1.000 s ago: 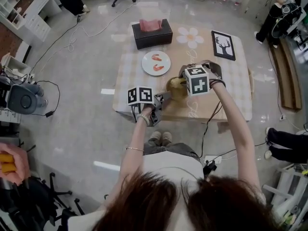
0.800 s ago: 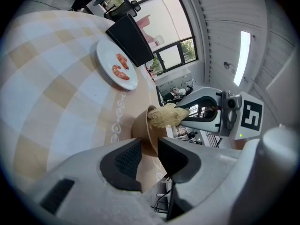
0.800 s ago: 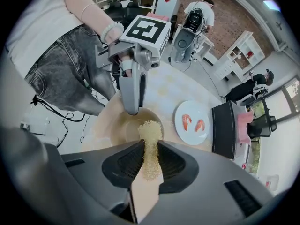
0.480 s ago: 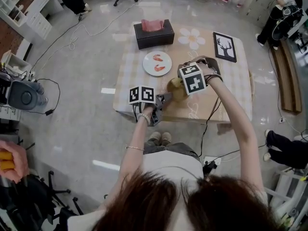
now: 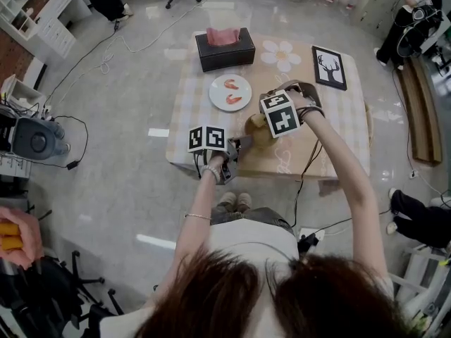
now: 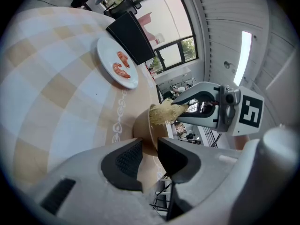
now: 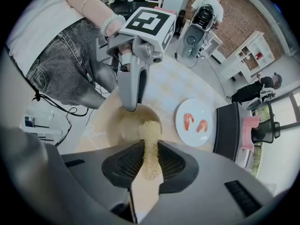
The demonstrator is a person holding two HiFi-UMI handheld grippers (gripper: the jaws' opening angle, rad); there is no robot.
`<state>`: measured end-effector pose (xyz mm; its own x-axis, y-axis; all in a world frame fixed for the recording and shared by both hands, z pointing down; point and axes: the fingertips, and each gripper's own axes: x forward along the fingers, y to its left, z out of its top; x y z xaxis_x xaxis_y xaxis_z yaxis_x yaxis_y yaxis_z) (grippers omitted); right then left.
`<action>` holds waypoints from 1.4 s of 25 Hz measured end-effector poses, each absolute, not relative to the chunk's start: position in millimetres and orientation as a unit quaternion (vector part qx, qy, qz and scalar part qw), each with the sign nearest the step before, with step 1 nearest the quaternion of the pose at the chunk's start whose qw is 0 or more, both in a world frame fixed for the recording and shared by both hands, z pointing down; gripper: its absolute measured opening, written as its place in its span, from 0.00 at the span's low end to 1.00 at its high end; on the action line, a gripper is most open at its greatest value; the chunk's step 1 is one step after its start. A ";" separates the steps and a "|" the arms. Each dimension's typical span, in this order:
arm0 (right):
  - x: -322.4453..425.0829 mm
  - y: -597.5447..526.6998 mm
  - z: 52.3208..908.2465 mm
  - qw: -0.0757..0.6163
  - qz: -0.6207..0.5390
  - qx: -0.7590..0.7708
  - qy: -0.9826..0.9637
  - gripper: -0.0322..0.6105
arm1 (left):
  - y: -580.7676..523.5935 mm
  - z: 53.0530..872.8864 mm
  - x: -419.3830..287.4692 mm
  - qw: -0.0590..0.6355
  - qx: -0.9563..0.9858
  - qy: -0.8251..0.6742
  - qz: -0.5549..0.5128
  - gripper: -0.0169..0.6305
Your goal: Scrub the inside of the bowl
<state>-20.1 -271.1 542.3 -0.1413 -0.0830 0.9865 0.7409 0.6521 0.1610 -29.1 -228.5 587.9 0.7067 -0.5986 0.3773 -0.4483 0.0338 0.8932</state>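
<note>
**Scene from above.** A checked bench [image 5: 189, 97] is standing on a glossy floor [image 5: 127, 189], with cables [image 5: 106, 56] trailing and shelving [image 5: 32, 13] lining the left of the room. The bowl [image 5: 256, 128] is sitting near the bench's front edge, with bare cloth lying open to either side. The left gripper [image 6: 149, 149] is clamping the bowl's rim between its jaws. The right gripper [image 7: 150, 149] is pinching a scrubber [image 7: 150, 135] in closed jaws, the scrubber's tip dipping inside the bowl. Behind the bowl, a plate [image 5: 220, 97] is carrying two shrimps [image 5: 230, 84]. A tissue box [image 5: 224, 53] and a frame [image 5: 327, 67] are lying toward the far edge.
</note>
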 end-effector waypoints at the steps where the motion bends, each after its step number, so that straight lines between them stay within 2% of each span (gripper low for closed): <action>1: -19.7 -271.2 542.1 0.609 -0.338 -0.243 -0.675 0.17 | -228.4 587.9 -29.0 0.612 0.692 -0.377 -0.062 0.19; 35: 15.4 -261.3 543.9 0.659 -0.300 -0.220 -0.654 0.17 | -226.1 588.1 -29.7 0.615 0.687 -0.379 -0.078 0.19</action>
<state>15.4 -261.3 543.9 -0.0359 -0.1080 0.9935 0.6831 0.7230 0.1033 -29.7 -226.1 588.1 0.7000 -0.6166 0.3603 -0.4255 0.0451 0.9038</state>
